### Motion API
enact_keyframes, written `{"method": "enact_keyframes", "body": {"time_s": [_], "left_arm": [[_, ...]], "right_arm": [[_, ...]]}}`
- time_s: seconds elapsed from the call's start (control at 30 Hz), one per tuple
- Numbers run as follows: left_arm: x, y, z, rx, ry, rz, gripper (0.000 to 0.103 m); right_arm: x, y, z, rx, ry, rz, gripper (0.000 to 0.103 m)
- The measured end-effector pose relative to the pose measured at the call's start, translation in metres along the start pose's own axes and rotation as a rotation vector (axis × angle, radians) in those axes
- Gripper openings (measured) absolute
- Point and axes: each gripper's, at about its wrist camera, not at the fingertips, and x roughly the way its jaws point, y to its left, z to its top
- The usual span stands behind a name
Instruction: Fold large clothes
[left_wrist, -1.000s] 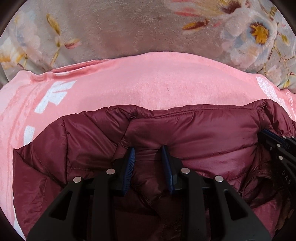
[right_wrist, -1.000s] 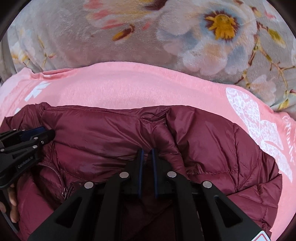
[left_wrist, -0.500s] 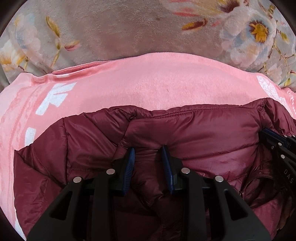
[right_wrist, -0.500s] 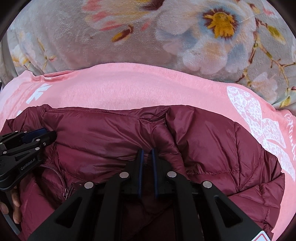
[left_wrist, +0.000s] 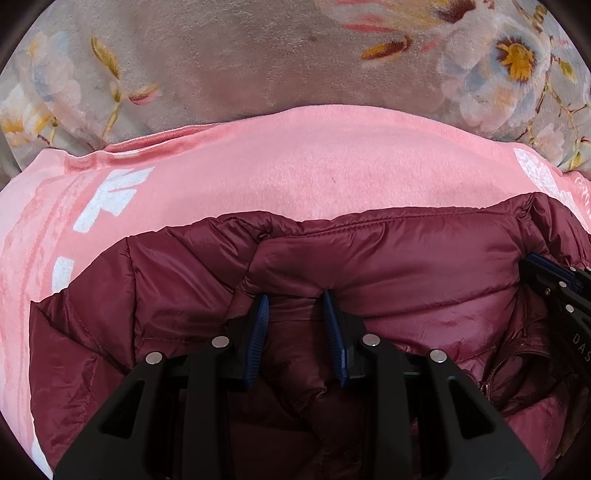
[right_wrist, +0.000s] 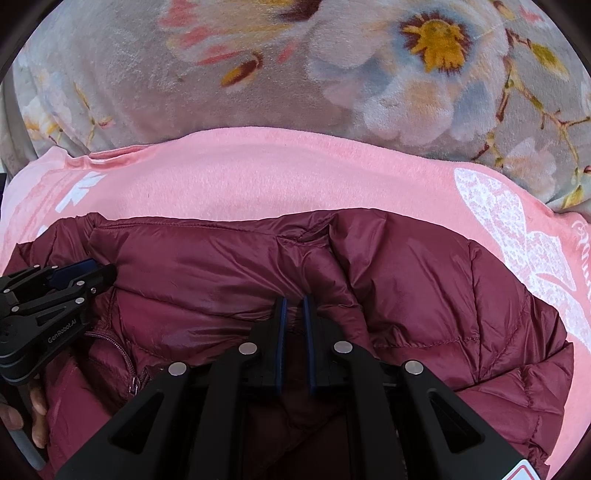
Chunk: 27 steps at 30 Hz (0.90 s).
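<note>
The maroon jacket (left_wrist: 388, 266) lies bunched on a pink towel (left_wrist: 295, 166), folding barely begun. The left gripper (left_wrist: 295, 306) pinches a thick fold at six o'clock; the right gripper (right_wrist: 293, 306) pinches thinner fabric.

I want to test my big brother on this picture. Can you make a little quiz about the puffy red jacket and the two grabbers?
1. True or false: the maroon jacket lies on a green towel.
2. What lies straight under the jacket? A) a pink blanket B) a bare wooden floor C) a blue rug
3. Fill in: the right gripper is pinching the ____.

Key
1. False: it lies on a pink blanket, which itself lies on a grey flowered cover.
2. A.
3. Jacket. Its fingers stand nearly together on a fold of fabric, while the left gripper holds a thicker bunch, so its fingers stand wider apart.
</note>
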Motion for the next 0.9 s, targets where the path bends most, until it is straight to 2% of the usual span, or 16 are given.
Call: {"method": "enact_keyframes", "body": {"time_s": [0.23, 0.37, 0.4, 0.47, 0.5, 0.53, 0.57, 0.6, 0.7, 0.77, 0.9], "left_arm": [[0.002, -0.004, 0.002, 0.023, -0.002, 0.04, 0.031], [0.003, -0.008, 0.004, 0.045, 0.003, 0.079, 0.032], [0.002, -0.01, 0.003, 0.056, 0.002, 0.103, 0.036], [-0.014, -0.018, -0.005, 0.084, 0.021, 0.202, 0.053], [-0.025, -0.019, -0.011, 0.077, 0.02, 0.218, 0.072], [-0.042, -0.019, -0.02, 0.064, 0.002, 0.192, 0.08], [-0.068, -0.017, -0.035, 0.052, -0.027, 0.127, 0.081], [-0.085, -0.016, -0.046, 0.047, -0.036, 0.09, 0.082], [-0.155, 0.014, -0.099, 0.017, -0.03, -0.032, 0.091], [-0.187, 0.036, -0.13, -0.016, -0.008, -0.074, 0.096], [-0.243, 0.099, -0.217, -0.143, 0.083, -0.114, 0.097]], "right_arm": [[0.001, -0.002, 0.001, 0.003, -0.001, 0.003, 0.007], [0.003, -0.012, 0.003, 0.054, -0.001, 0.066, 0.007], [0.001, -0.014, 0.003, 0.067, -0.001, 0.079, 0.008], [-0.013, -0.017, -0.003, 0.098, 0.026, 0.083, 0.012], [-0.024, -0.017, -0.007, 0.115, 0.044, 0.075, 0.027], [-0.04, -0.018, -0.014, 0.133, 0.05, 0.083, 0.037], [-0.068, -0.018, -0.028, 0.137, 0.042, 0.107, 0.057], [-0.087, -0.018, -0.039, 0.127, 0.031, 0.108, 0.065], [-0.168, -0.023, -0.095, 0.047, -0.016, 0.112, 0.077], [-0.22, -0.037, -0.148, 0.033, -0.023, 0.111, 0.084], [-0.288, -0.081, -0.244, 0.145, 0.027, 0.13, 0.086]]}}
